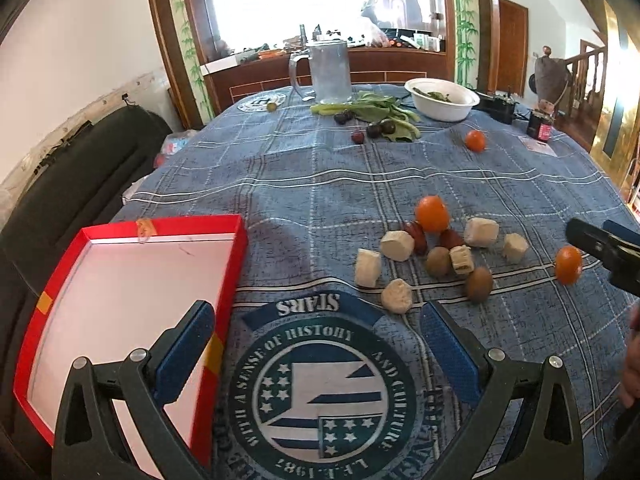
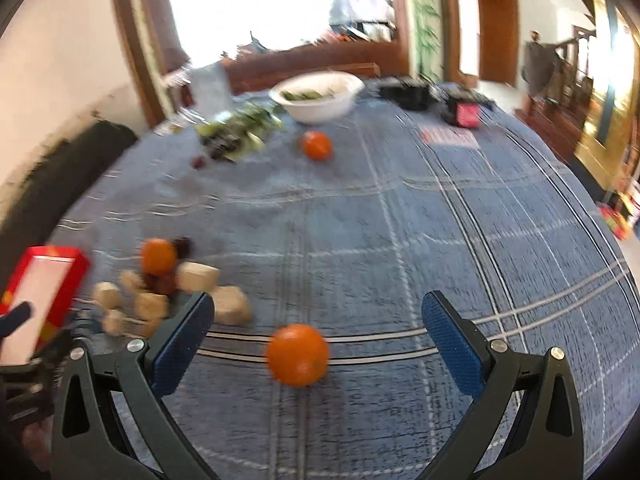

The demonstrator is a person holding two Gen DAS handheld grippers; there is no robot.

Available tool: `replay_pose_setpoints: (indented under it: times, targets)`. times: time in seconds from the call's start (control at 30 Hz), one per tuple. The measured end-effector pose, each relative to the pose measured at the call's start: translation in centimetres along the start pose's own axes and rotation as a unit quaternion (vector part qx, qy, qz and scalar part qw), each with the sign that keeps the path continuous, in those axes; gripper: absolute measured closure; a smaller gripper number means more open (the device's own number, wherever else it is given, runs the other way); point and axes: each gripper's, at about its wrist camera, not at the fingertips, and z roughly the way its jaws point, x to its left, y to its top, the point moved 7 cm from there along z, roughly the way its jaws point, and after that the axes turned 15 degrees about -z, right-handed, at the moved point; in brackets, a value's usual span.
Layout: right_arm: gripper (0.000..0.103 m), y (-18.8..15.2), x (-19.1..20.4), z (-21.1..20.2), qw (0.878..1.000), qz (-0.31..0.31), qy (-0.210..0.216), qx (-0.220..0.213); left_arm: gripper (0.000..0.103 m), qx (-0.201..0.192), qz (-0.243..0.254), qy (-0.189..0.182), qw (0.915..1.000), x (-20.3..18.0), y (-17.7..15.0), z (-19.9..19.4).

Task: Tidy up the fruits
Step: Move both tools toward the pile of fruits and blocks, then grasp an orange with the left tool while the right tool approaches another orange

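Target fruit: an orange [image 2: 297,354] lies loose on the surface [image 2: 440,240], between the fingers of your right gripper [image 2: 316,334] but touching neither — a judgement: this is your next pick.
Right gripper: jaws spread wide, holding nothing; the right wrist view is blurred, so you appear to be mid-approach.
Left gripper: your left gripper [image 1: 318,340] is also spread wide and empty, one finger over the red tray's near rim.
Red tray: the red tray [image 1: 236,248] sits at the left edge, interior bare — likely the destination, placed within easy reach of your left side.
Fruit cluster: a second orange [image 1: 432,213], two kiwis [image 1: 438,261] and dark red fruits lie mixed with pale cut chunks [image 1: 397,245]; you will have to pick the fruit out from among them.
Outliers: a third orange [image 1: 475,140] lies well apart, near the white bowl [image 1: 441,99] and leafy greens [image 1: 380,106].
Writing: the cloth's emblem [image 1: 322,392] reads "STARS", "WITH A SENSE OF HISTORY AND CULTURE" and "L.F.E. 1987", some inverted to you.
Risk: round fruit may roll if a finger nudges it — close evenly.
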Motion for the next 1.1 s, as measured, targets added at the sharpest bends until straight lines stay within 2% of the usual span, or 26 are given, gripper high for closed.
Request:
replay_pose_setpoints:
  times: [0.1,0.2,0.27,0.37,0.43,0.5,0.57,0.63,0.73,0.8,0.87,0.93,1.0,1.07,1.1]
  targets:
    - [0.000,0.2,0.6,-0.7,1.000,-0.014,0.014,-0.012,0.001,0.006,0.002,-0.003,1.0000,0.1,1.2,-0.3]
    - [0.000,1.2,0.5,-1.2,0.999,-0.012,0.043,-0.011,0.001,-0.008,0.001,-0.015,0.9999,-0.4,4.6,-0.8]
    - [0.000,3.1,0.1,-1.4,0.998,-0.015,0.066,-0.011,0.001,-0.010,0.013,-0.015,0.9998,-1.1,6.2,-0.5]
    - [0.000,6.6,-1.5,-0.8,0.998,-0.018,0.057,-0.019,0.001,-0.023,0.034,-0.017,0.9990,-2.4,8.2,0.4]
    - [0.001,9.1,-2.7,1.2,0.998,-0.007,0.065,-0.010,0.001,-0.014,0.048,-0.009,0.9987,-3.1,8.2,1.7]
    - [0.003,10.8,-3.3,3.8,0.997,-0.005,0.073,0.004,0.001,0.005,0.050,-0.017,0.9986,-3.5,7.7,3.1]
    - [0.010,11.5,-3.6,6.8,0.997,-0.008,0.068,0.022,0.001,0.027,0.051,-0.028,0.9979,-3.9,7.2,4.3]
    - [0.027,11.7,-3.5,9.9,0.996,-0.005,0.074,0.050,0.001,0.041,0.060,-0.045,0.9963,-4.5,6.6,5.1]
    - [0.034,11.7,-3.5,13.8,0.994,-0.005,0.061,0.088,0.003,0.051,0.069,-0.066,0.9942,-5.1,6.3,5.7]
    - [0.037,11.8,-3.4,15.1,0.994,-0.022,0.046,0.093,0.016,0.062,0.070,-0.079,0.9924,-5.4,6.1,6.3]
    - [0.044,11.8,-2.9,16.0,0.994,-0.043,0.037,0.094,0.025,0.076,0.074,-0.085,0.9907,-5.7,5.8,6.9]
    - [0.058,11.5,-2.5,16.9,0.992,-0.058,0.031,0.105,0.030,0.092,0.077,-0.100,0.9878,-6.3,5.2,7.4]
    - [0.066,11.0,-2.4,17.6,0.991,-0.058,0.027,0.114,0.032,0.095,0.078,-0.103,0.9870,-6.6,5.2,7.6]
    - [0.069,10.9,-2.6,17.5,0.992,-0.055,0.023,0.107,0.037,0.103,0.078,-0.114,0.9850,-7.3,5.1,7.7]
    - [0.077,10.9,-2.9,17.4,0.993,-0.051,0.022,0.105,0.040,0.106,0.079,-0.117,0.9843,-7.5,5.1,7.8]
